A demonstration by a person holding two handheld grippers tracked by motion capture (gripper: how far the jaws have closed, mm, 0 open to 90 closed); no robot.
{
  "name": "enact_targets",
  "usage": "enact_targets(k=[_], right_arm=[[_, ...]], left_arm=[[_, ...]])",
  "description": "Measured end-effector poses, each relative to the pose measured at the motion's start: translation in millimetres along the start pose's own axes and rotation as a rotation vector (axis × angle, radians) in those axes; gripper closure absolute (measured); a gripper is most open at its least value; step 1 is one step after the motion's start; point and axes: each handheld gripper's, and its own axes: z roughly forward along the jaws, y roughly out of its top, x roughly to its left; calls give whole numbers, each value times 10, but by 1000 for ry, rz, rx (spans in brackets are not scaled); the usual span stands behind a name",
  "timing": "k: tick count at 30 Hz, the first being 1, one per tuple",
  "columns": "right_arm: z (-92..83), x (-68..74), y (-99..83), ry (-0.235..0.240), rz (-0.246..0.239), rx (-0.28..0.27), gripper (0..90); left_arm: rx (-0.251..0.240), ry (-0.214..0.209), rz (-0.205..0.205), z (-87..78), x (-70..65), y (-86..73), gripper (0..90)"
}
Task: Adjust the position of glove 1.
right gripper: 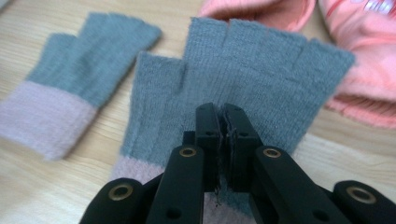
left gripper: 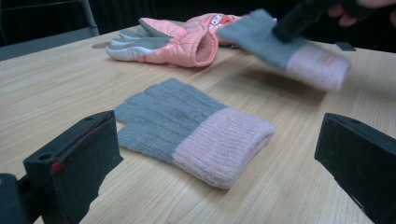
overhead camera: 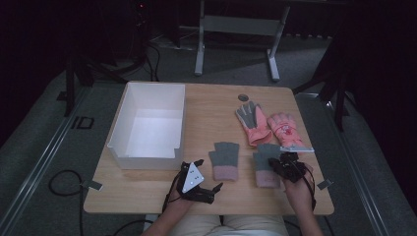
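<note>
A: A dim room is sitting behind a pale wooden table (overhead camera: pixel 206 105), with a white box (overhead camera: pixel 147 125) standing open at its left half. What is the right gripper (overhead camera: pixel 284 162) doing?

B: Its jaws are pinching tight on the grey knit of the right-hand grey glove (right gripper: pixel 252 70) — the fabric is caught between the pads in the right gripper view, and in the left gripper view that glove is hanging clear of the wood, pink cuff drooping.

A: And the other grey glove (overhead camera: pixel 224 160)?

B: It is lying flat just left of the held one, fingers pointing away from the person, cuff toward them. The left gripper (overhead camera: pixel 196 189) is waiting near the table's front edge with its jaws standing wide and nothing between them.

A: So where is the box lying from the held glove?

B: Off to the left and a little farther back, well apart — the flat glove and the left gripper are both sitting between them. I judge a carry to the box would be crossing over that flat glove, and the left gripper is the nearer one to it.

A: The pair of pink gloves (overhead camera: pixel 268 129)?

B: Resting side by side beyond the grey ones, untouched.
</note>
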Motion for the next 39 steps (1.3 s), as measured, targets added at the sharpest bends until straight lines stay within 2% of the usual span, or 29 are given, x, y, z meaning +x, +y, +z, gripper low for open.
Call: enact_targets(k=[8, 13, 17, 19, 22, 24, 27, 29, 32, 35, 37, 39], right_arm=[[263, -148, -53, 9, 34, 52, 857], [393, -173, -98, -1, 32, 78, 838], [412, -163, -109, -10, 7, 73, 812], [410, -169, -117, -6, 15, 70, 786], [395, -183, -115, 8, 24, 69, 720], [360, -213, -101, 29, 11, 57, 673], [264, -284, -74, 104, -28, 14, 658], [206, -336, -46, 125, -76, 5, 658], [142, -403, 15, 166, -181, 15, 657], [111, -431, 62, 198, -261, 49, 644], [112, -431, 72, 210, -303, 71, 631], [122, -429, 69, 213, -315, 81, 630]], left_arm=[[2, 1, -1, 3, -2, 1, 0], [3, 2, 4, -2, -1, 1, 0], [3, 0, 5, -1, -3, 1, 0], [3, 0, 8, -1, -4, 1, 0], [3, 0, 7, -2, -3, 1, 0], [4, -1, 6, -1, -2, 1, 0], [5, -1, 6, 0, -2, 1, 0], [4, 0, 5, -1, -2, 1, 0], [5, 0, 6, 0, -3, 2, 0], [3, 2, 4, 1, -5, 2, 0], [4, 2, 5, 2, -6, 2, 0], [4, 5, 5, 2, -8, 2, 0]])
